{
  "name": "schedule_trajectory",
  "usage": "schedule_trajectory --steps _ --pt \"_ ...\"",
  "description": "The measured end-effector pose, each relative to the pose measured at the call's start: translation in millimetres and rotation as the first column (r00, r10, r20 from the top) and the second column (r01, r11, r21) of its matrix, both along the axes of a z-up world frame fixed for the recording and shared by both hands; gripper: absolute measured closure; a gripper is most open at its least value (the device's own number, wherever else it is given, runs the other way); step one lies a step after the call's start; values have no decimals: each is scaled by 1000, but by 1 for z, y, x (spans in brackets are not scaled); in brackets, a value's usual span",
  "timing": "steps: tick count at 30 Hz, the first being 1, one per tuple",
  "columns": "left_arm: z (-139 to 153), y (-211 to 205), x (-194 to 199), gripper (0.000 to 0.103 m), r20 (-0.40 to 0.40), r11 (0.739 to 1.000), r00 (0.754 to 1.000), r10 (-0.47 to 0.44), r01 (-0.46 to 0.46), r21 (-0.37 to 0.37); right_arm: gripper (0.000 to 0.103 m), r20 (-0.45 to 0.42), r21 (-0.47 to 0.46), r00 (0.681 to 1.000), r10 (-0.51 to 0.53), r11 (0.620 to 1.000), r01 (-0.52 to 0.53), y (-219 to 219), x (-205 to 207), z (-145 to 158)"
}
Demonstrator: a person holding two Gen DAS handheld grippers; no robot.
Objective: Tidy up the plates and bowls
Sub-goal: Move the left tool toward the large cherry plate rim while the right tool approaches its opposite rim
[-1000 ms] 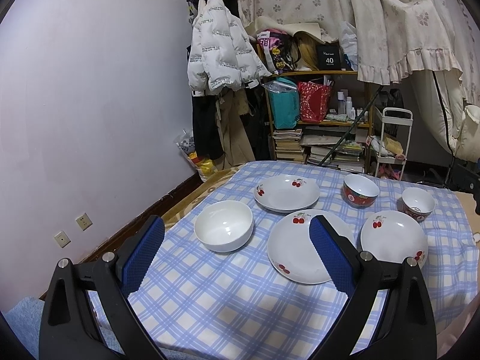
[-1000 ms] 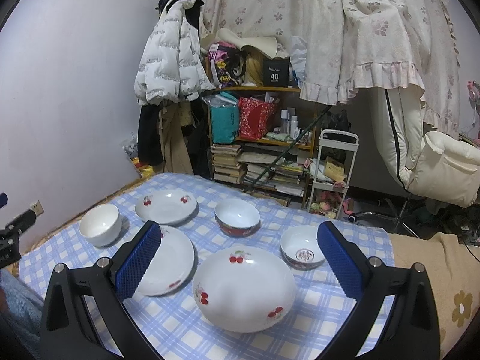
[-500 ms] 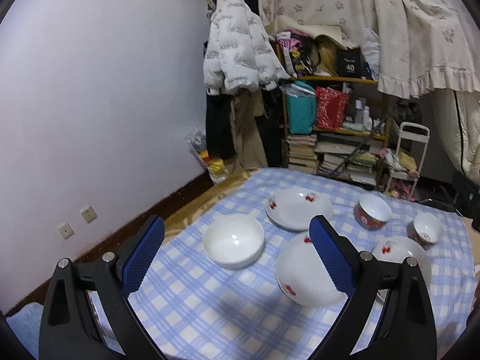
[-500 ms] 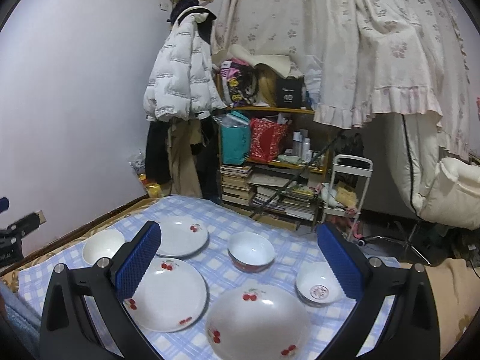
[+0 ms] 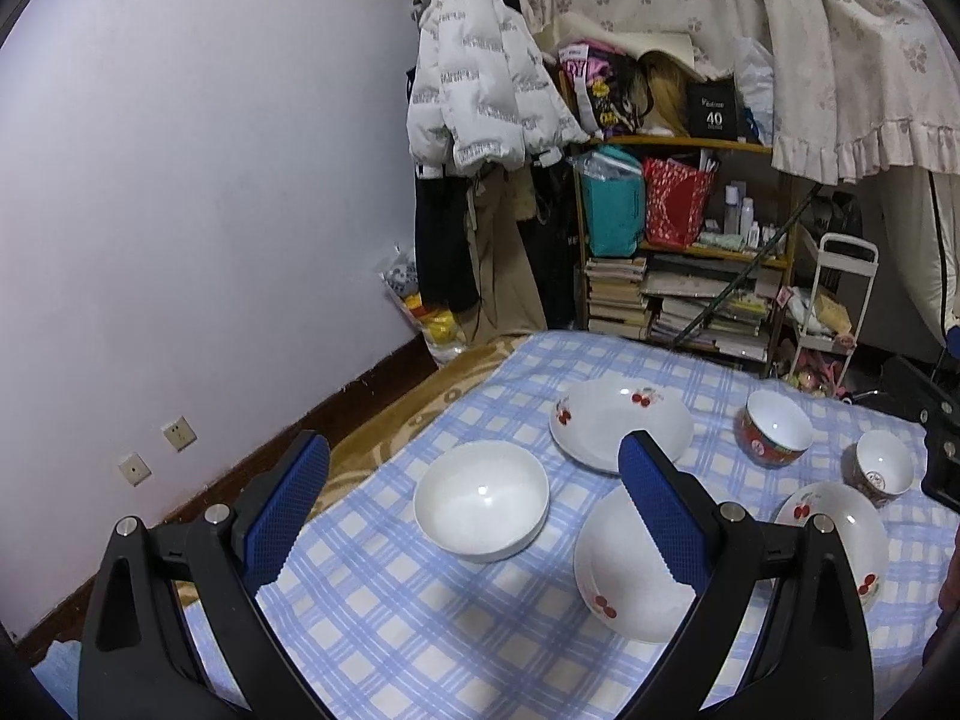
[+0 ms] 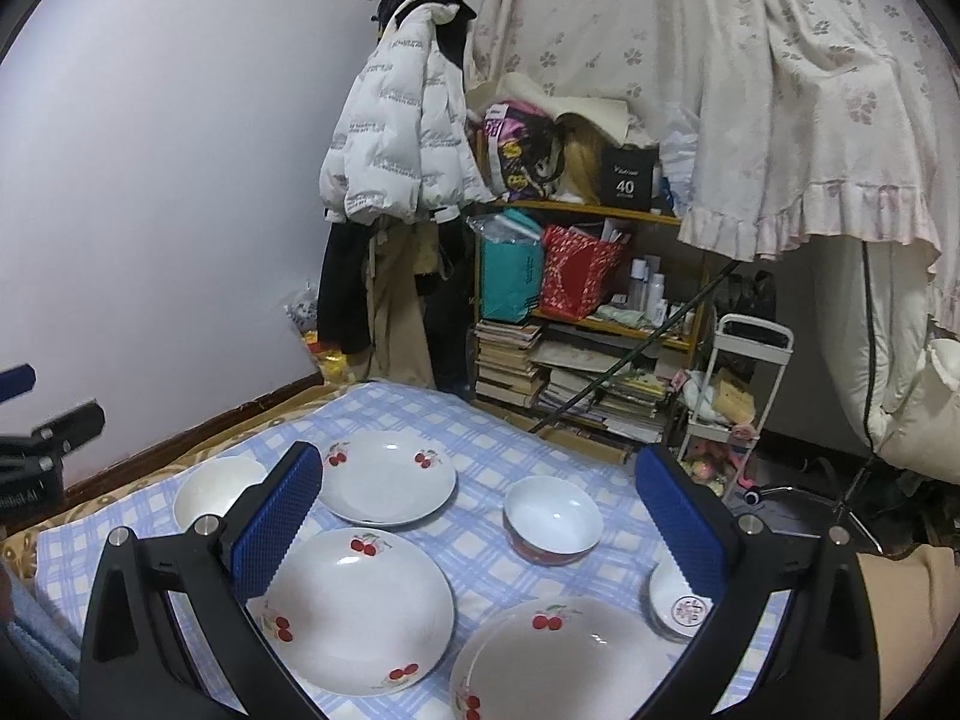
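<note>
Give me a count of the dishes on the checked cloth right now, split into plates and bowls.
Plates: 3, all cherry-printed: far, near left, near right.
Bowls: 3: plain white bowl, red-sided bowl, small patterned bowl.
Total: 6.

Your right gripper's finger (image 6: 684, 534) covers part of the small bowl (image 6: 675, 600) at four o'clock; the near plate (image 6: 564, 660) runs off the bottom edge.
</note>
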State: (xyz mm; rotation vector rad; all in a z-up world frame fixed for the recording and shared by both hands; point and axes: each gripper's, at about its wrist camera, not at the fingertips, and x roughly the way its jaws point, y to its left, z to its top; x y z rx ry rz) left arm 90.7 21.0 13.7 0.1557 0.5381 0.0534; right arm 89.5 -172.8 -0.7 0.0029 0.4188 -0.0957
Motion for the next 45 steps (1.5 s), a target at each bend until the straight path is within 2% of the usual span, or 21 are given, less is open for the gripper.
schedule_trajectory --steps 5,10,15,18,22,31,39,41,45 --pt "-24 -2 13 7 -60 1000 998 5 -4 13 0 -35 13 999 6 1000 -6 1 17 -13" --pt "-42 3 29 7 -136 998 991 19 -27 -53 0 -72 43 997 10 999 -7 -4 33 -27" --pt "-60 -3 48 7 -172 999 985 29 -35 -32 0 -114 45 993 18 999 -13 -8 51 -47" --pt "-69 -5 57 7 -208 998 978 12 -23 -51 0 -146 44 989 31 999 -24 -9 63 -61" --pt "-88 -8 69 7 -275 997 962 1 -23 -77 0 -192 42 980 48 998 -40 -9 77 -80" --pt "-135 -19 83 7 -387 998 922 -7 -16 -57 0 -295 39 952 80 997 -71 -6 104 -124" --pt "-156 -37 88 7 -439 999 897 -37 27 -31 4 -367 95 923 111 992 -82 -7 116 -155" --pt "-163 -39 89 7 -460 999 887 -36 27 -26 10 -377 89 920 108 993 -80 -7 119 -161" --pt "-175 -39 93 7 -497 999 867 -36 19 -39 12 -401 116 909 119 990 -78 -10 124 -172"
